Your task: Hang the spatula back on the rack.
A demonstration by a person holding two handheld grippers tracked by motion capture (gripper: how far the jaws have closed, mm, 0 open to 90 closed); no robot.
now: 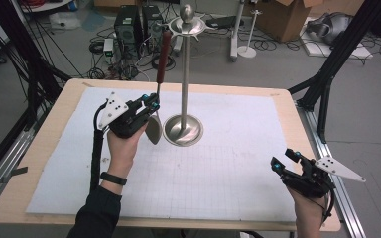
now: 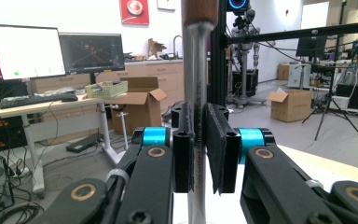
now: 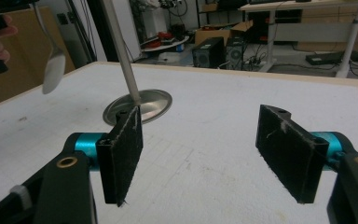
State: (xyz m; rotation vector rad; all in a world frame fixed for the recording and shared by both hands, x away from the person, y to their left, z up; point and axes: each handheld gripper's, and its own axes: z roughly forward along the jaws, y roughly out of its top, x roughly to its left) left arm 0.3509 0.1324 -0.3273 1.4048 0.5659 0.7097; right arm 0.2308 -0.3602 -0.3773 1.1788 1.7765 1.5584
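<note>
A spoon (image 1: 164,54) with a brown wooden handle and a steel bowl hangs upright beside a tall steel stand (image 1: 184,74). Its handle top is close under the stand's hooked crown. My left gripper (image 1: 154,101) has its jaws around the spoon's thin metal shaft (image 2: 196,70), just above the bowl. The left pad lies against the shaft, and a thin dark gap shows at the right pad. My right gripper (image 1: 284,159) rests low at the table's right front, jaws wide apart with nothing between them (image 3: 200,149). From there the stand (image 3: 121,56) and spoon bowl (image 3: 53,70) show farther off.
The stand's round base (image 1: 182,130) sits mid-table on a white gridded mat (image 1: 228,163) that covers the wooden table (image 1: 54,114). Black frame legs (image 1: 327,84) rise at both sides. Computers, cables and boxes crowd the floor beyond the far edge.
</note>
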